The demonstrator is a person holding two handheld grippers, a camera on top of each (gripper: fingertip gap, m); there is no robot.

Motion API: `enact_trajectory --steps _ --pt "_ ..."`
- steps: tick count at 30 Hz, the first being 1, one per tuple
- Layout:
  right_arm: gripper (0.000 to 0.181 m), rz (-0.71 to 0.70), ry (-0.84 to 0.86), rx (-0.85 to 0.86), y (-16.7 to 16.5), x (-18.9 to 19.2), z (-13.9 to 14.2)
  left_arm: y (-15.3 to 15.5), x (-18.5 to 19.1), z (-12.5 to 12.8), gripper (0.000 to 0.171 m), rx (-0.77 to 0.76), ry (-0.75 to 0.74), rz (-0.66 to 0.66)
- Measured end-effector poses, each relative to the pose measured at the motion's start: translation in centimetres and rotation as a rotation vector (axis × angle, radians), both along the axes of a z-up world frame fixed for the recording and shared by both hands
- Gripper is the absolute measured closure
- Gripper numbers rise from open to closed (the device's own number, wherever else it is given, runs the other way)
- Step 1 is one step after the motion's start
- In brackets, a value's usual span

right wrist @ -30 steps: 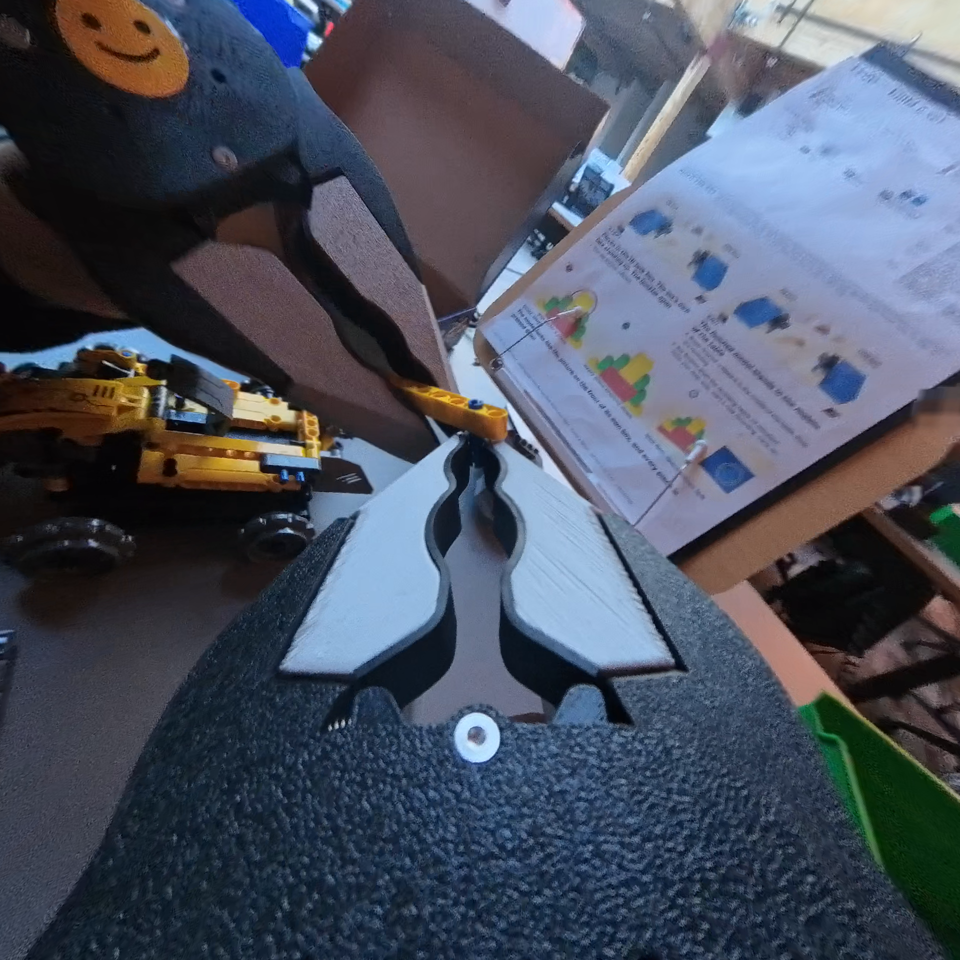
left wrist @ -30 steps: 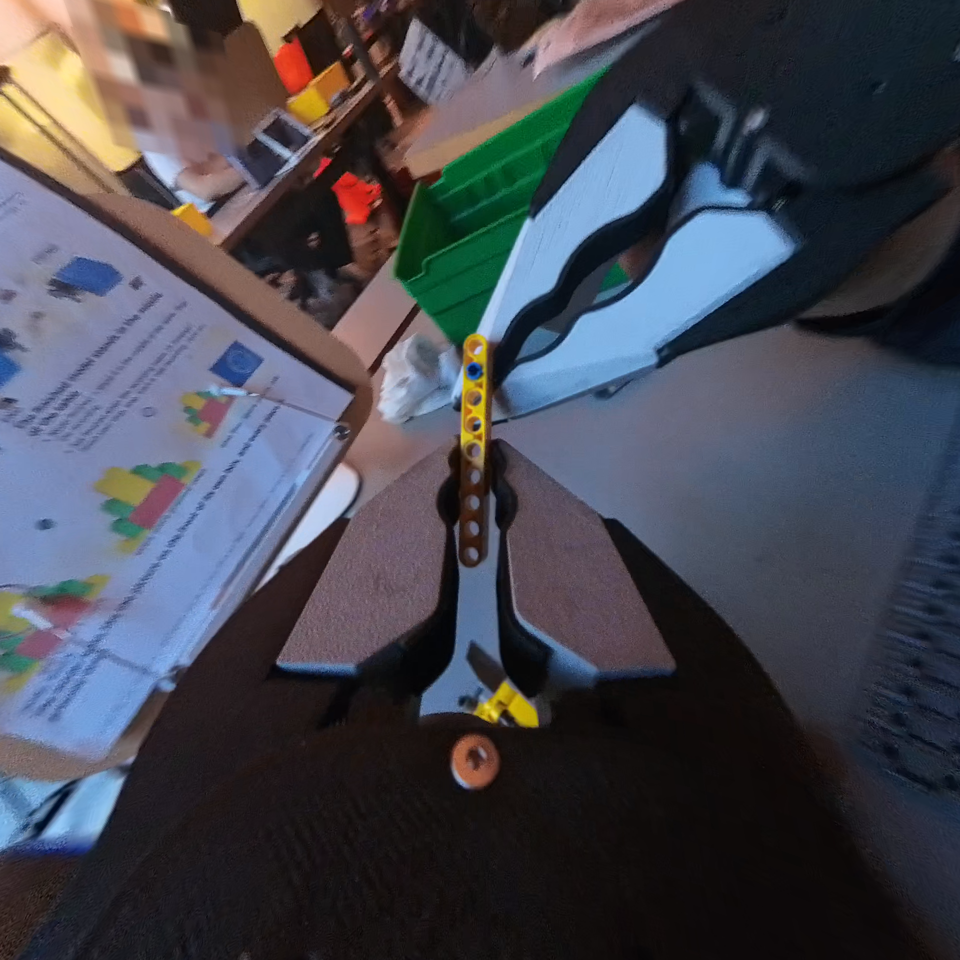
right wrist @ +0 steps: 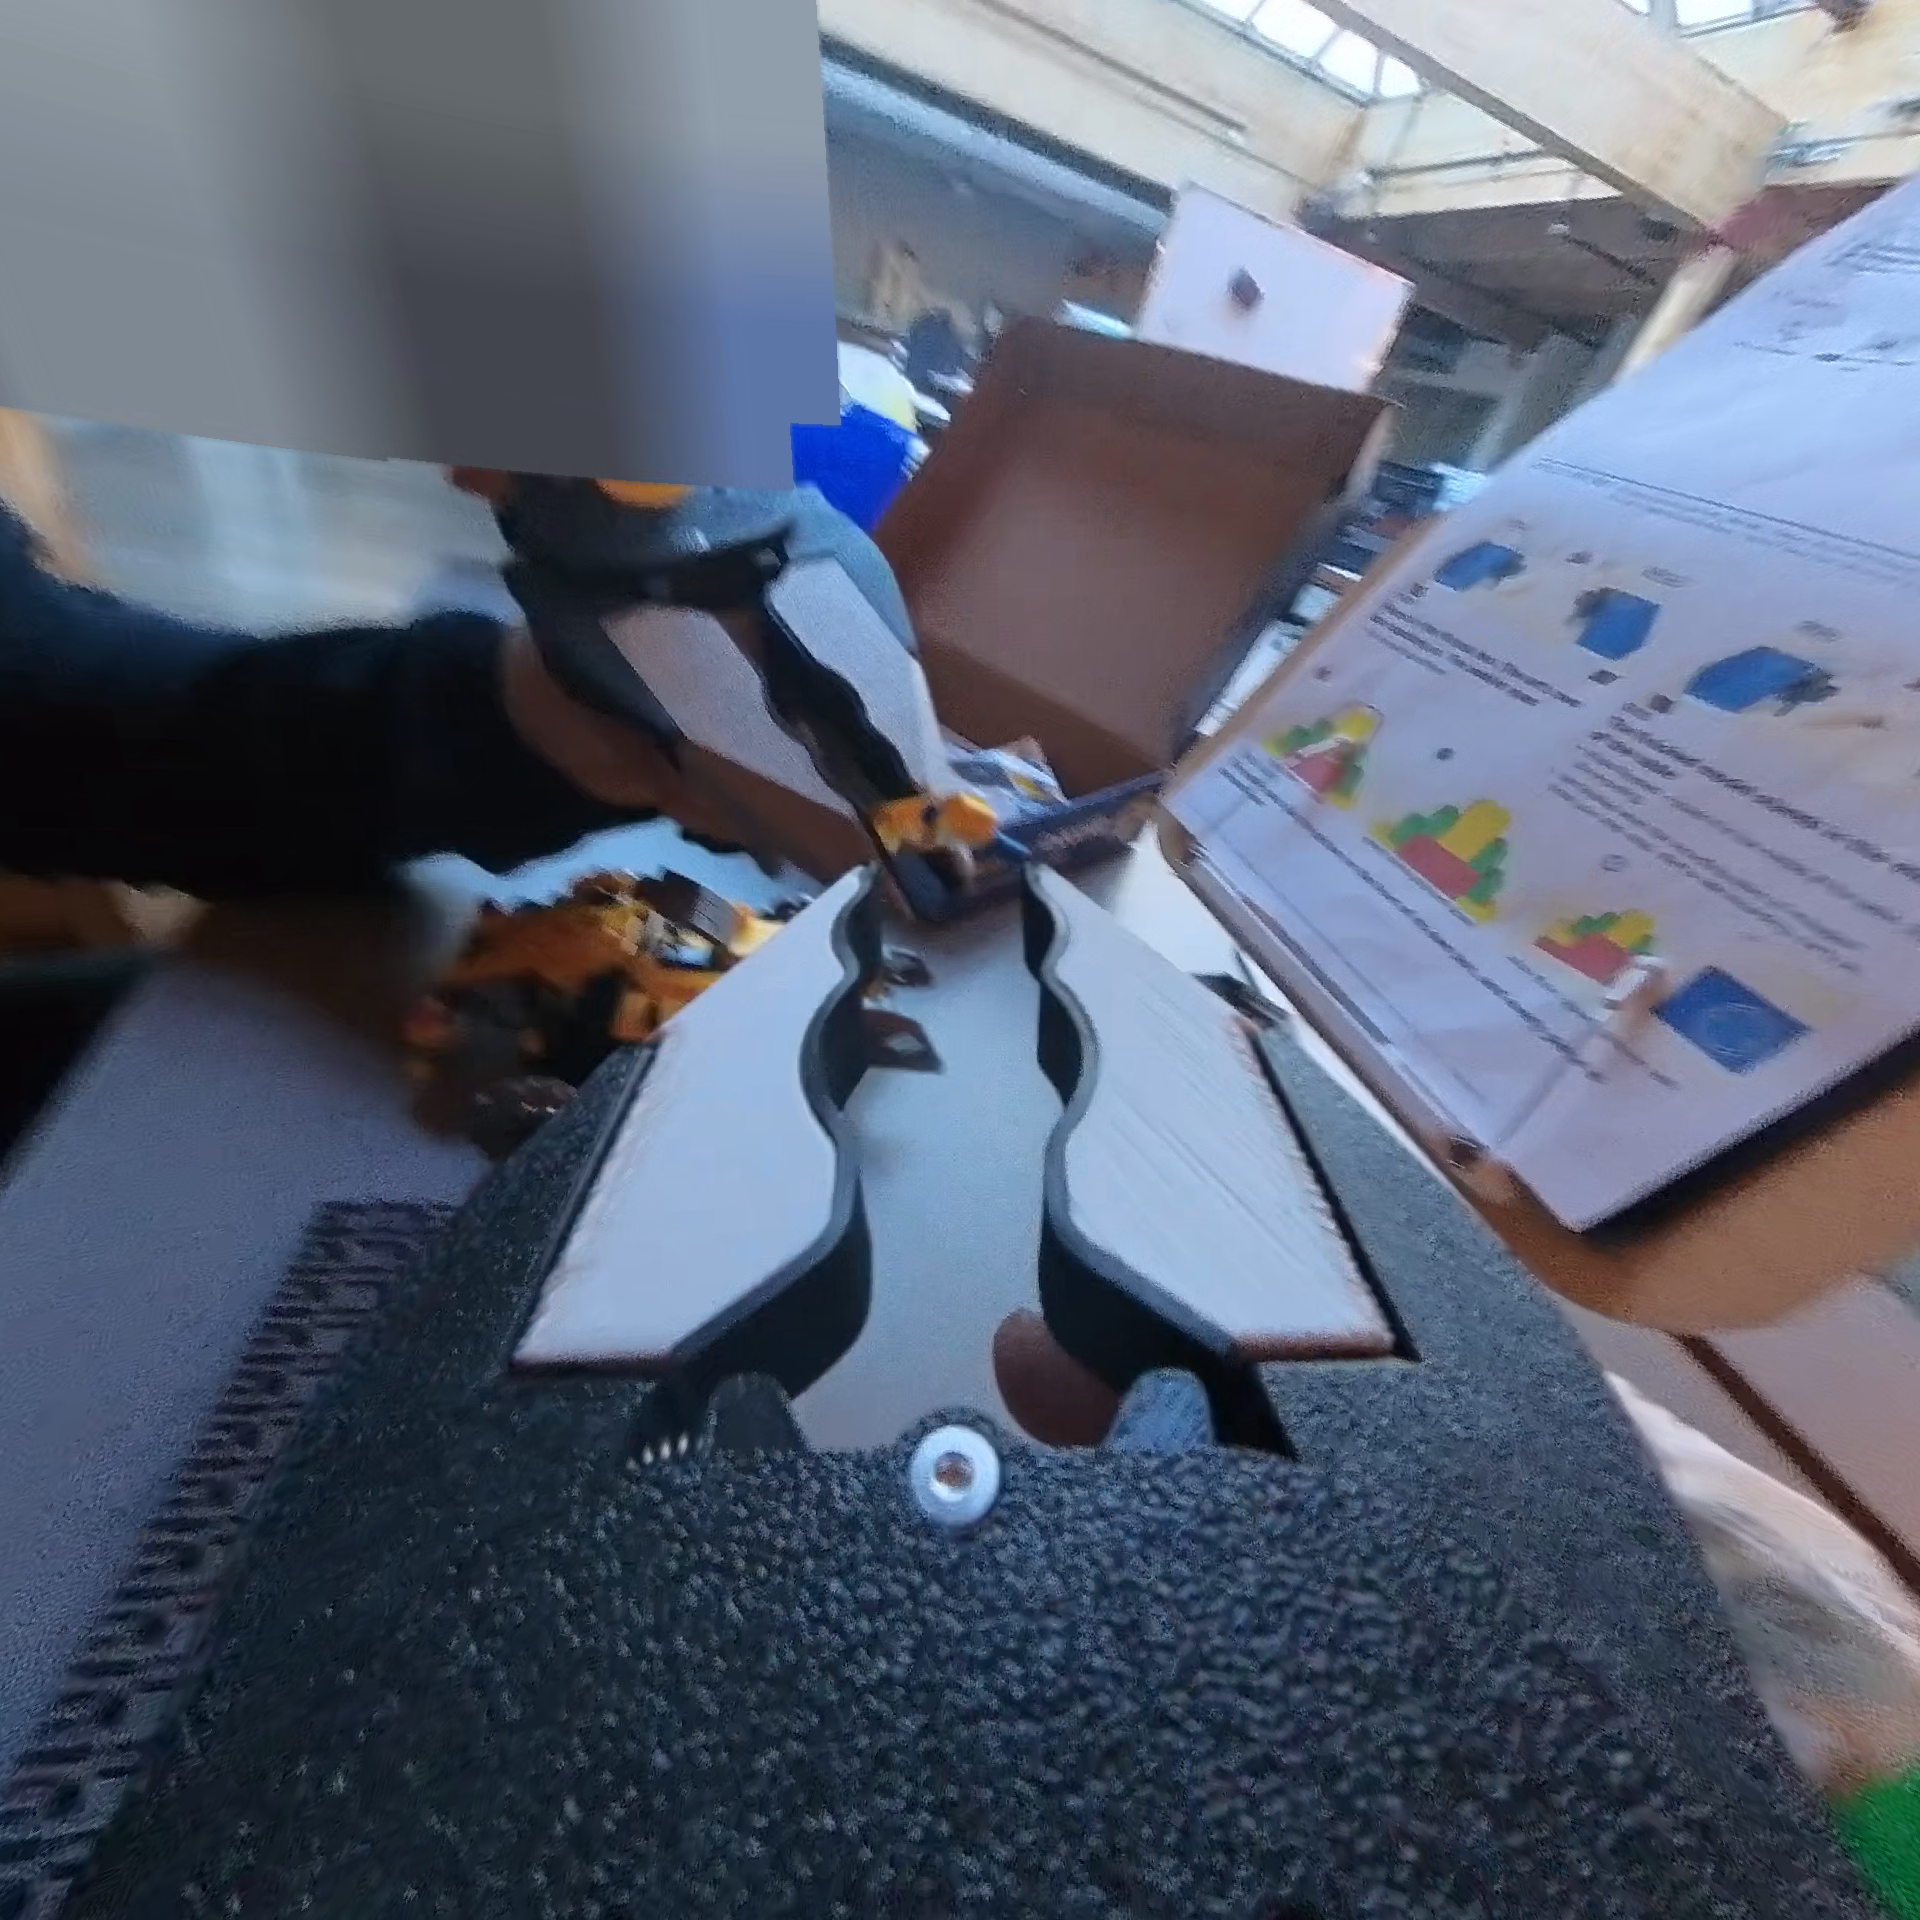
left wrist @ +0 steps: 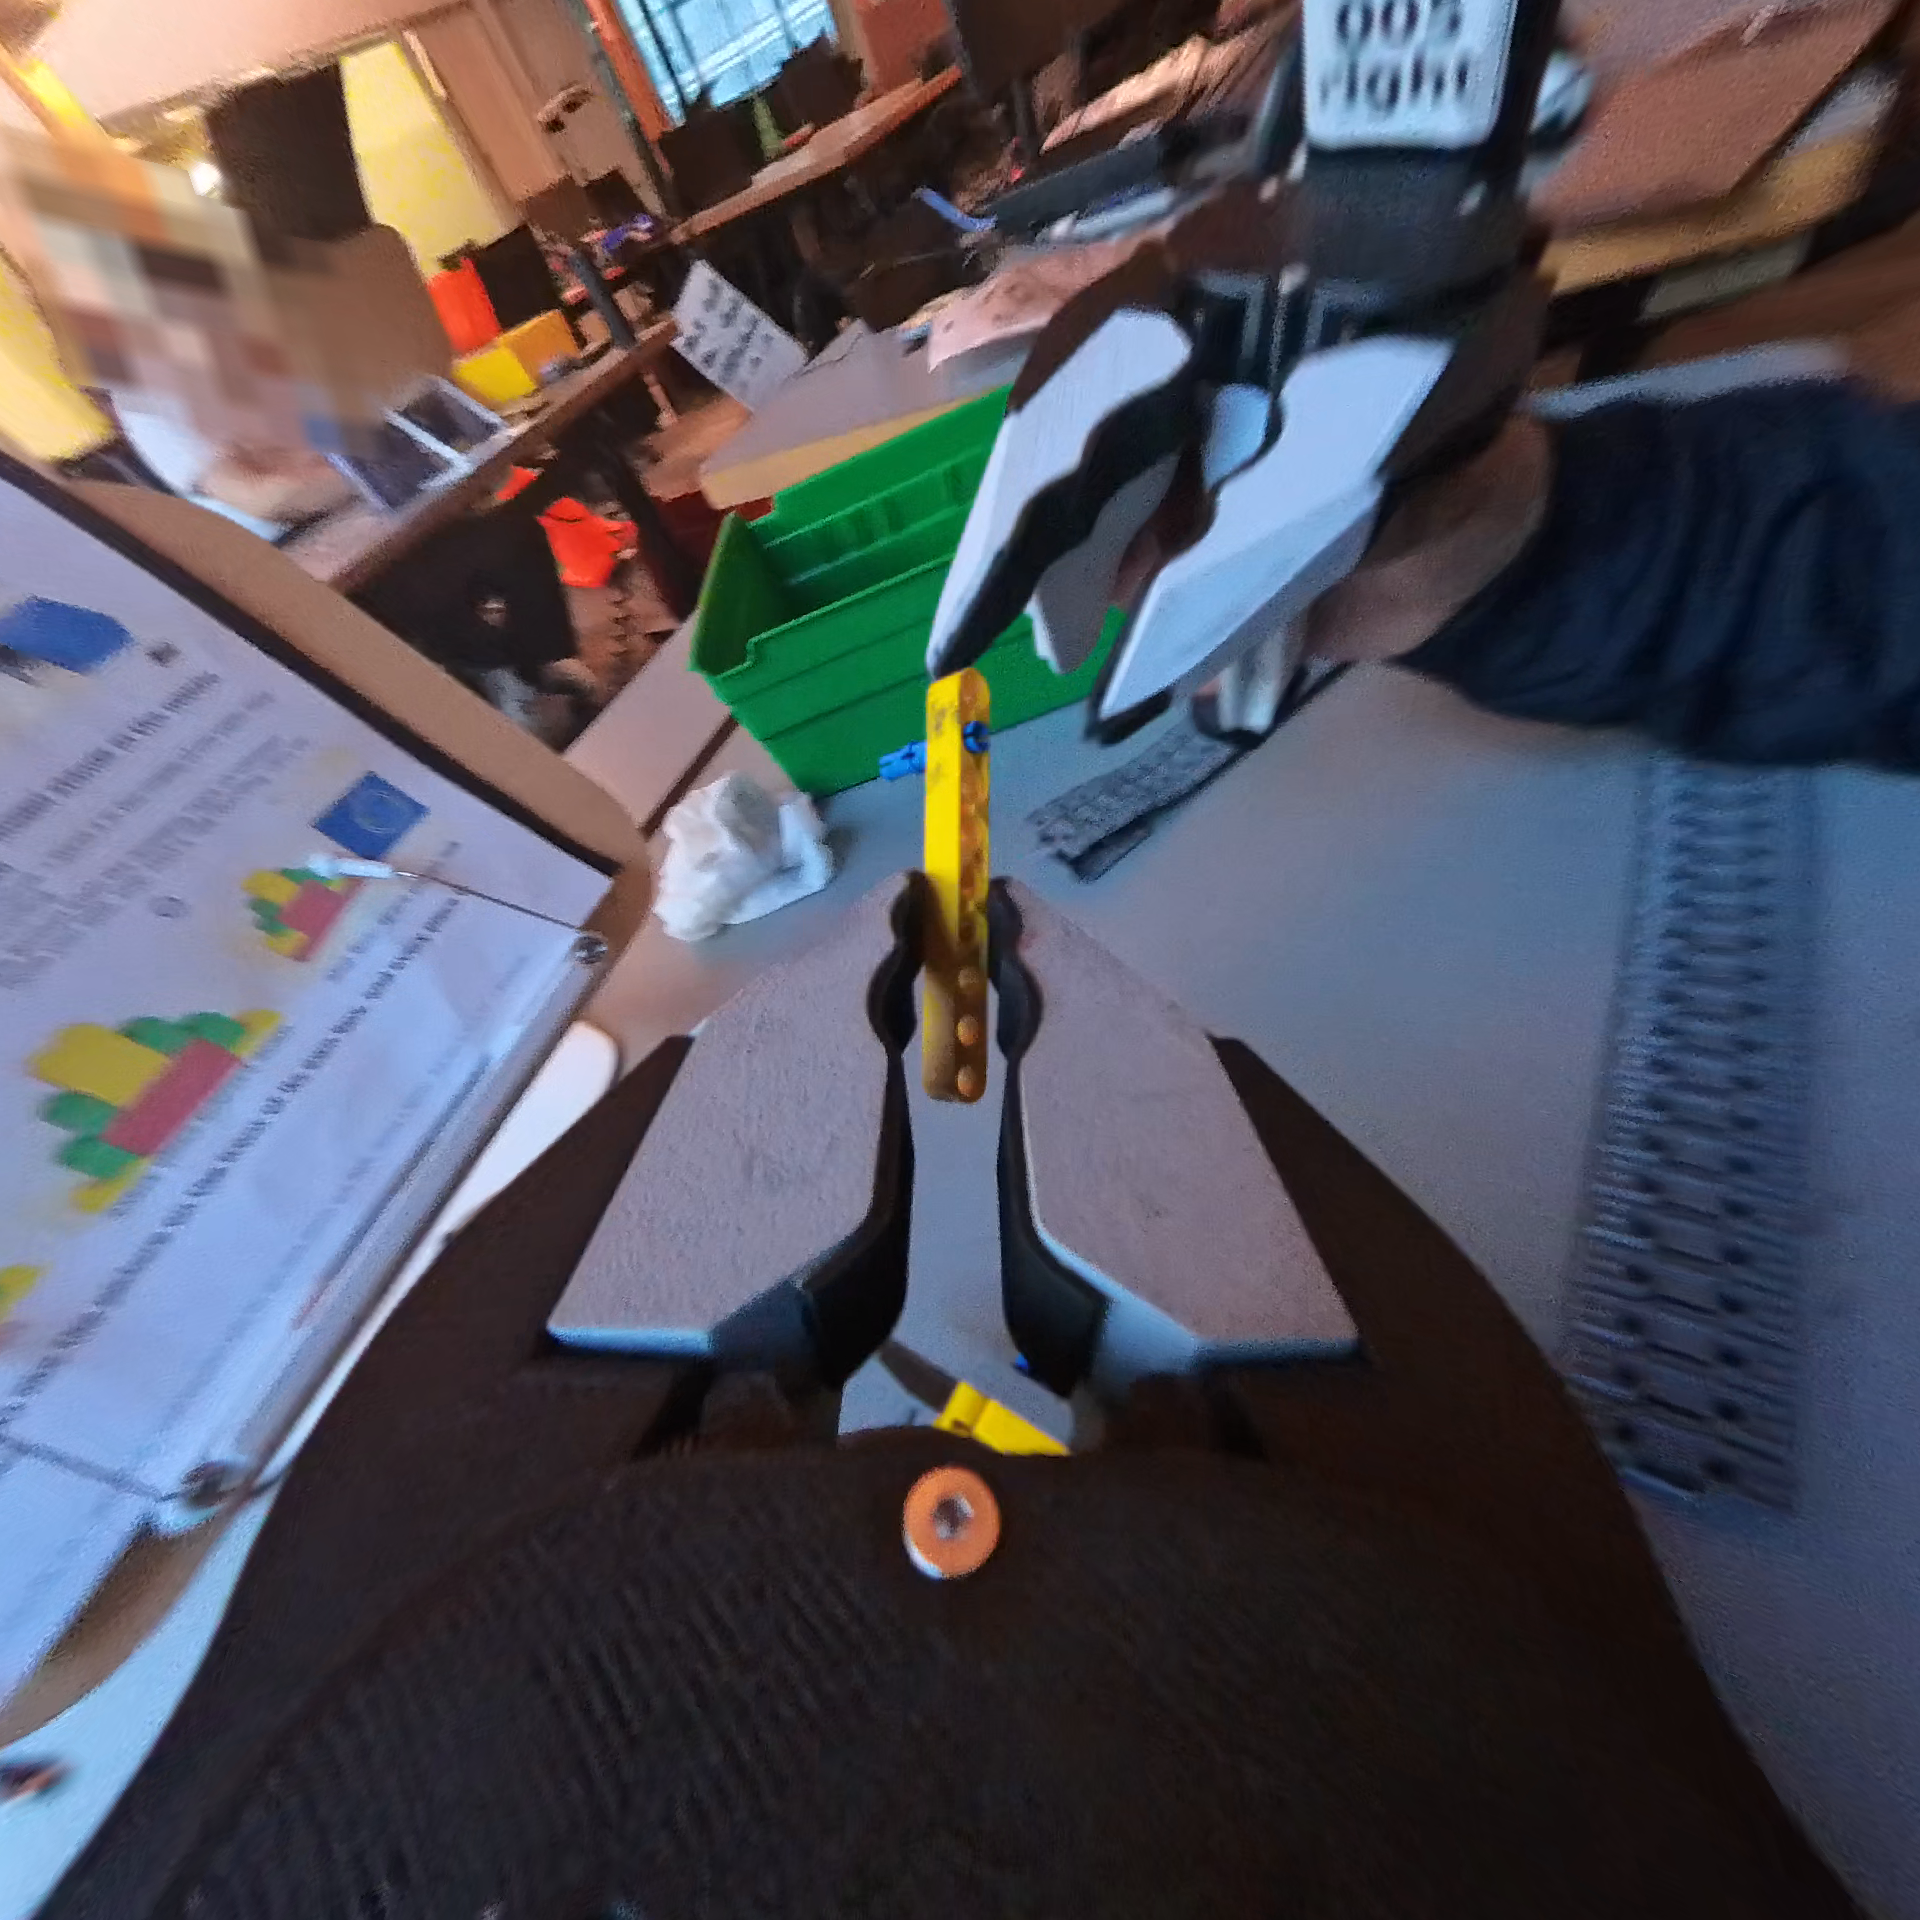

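Left wrist view shows the left hand-held gripper [left wrist: 954, 914] clamped on a yellow beam [left wrist: 956, 883], a thin strip with a row of holes. The beam stands between the two brown fingers, gripped around its lower half, and its upper half sticks out past the fingertips. A blue pin [left wrist: 975, 736] sits in a hole near the beam's far end, and a second blue pin [left wrist: 902, 761] shows just to its left.

The right hand-held gripper [left wrist: 1023, 675] comes down from the upper right with its white fingers apart and nothing between them. One fingertip [left wrist: 951, 649] is right at the far end of the beam; whether it touches is hard to tell through the blur. A dark sleeve [left wrist: 1683, 582] extends behind that gripper.

On the grey surface [left wrist: 1351, 935] beyond the beam lie a crumpled white tissue [left wrist: 743, 852], a green bin [left wrist: 831, 665] and a dark studded plate [left wrist: 1132, 779]. A board with printed sheets [left wrist: 239, 1039] leans at the left.

Right wrist view shows the right gripper's [right wrist: 945, 883] fingers spread, with the beam's [right wrist: 935, 821] end just ahead of the gap, held by the left gripper [right wrist: 904, 800] reaching in from the left. A yellow and black brick vehicle [right wrist: 582, 966] sits on the surface [right wrist: 187, 1122] below it, and the board [right wrist: 1558, 831] is to the right.
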State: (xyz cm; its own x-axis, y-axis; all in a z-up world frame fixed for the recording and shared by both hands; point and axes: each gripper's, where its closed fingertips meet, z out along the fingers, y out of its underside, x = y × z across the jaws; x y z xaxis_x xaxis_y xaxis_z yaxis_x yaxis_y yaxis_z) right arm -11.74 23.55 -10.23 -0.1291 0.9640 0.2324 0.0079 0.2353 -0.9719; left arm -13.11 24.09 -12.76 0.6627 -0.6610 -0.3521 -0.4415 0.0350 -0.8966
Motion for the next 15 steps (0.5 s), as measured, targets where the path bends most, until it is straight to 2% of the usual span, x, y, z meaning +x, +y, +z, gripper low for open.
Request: enact_trajectory --steps 2,4,7,10,15 --pt "0.155 0.025 0.021 -0.014 -0.6 -0.1 0.4 0.4 -0.2 -0.1 0.163 0.099 0.115 0.063" --pt "0.161 -0.004 0.012 0.006 -0.3 -0.3 0.2 0.4 0.2 -0.2 0.163 0.163 0.188 0.076" --pt "0.181 0.001 -0.008 0.021 -0.3 -0.3 -0.3 0.4 0.8 -0.8 0.163 0.193 0.252 0.069" --pt "0.181 0.008 -0.032 0.057 -0.3 0.0 -0.8 0.5 0.6 -0.8 0.163 0.220 0.270 0.088" --pt "0.170 0.000 -0.023 0.067 0.0 0.8 -0.3 -0.1 0.9 0.6 0.163 0.331 0.271 0.068"
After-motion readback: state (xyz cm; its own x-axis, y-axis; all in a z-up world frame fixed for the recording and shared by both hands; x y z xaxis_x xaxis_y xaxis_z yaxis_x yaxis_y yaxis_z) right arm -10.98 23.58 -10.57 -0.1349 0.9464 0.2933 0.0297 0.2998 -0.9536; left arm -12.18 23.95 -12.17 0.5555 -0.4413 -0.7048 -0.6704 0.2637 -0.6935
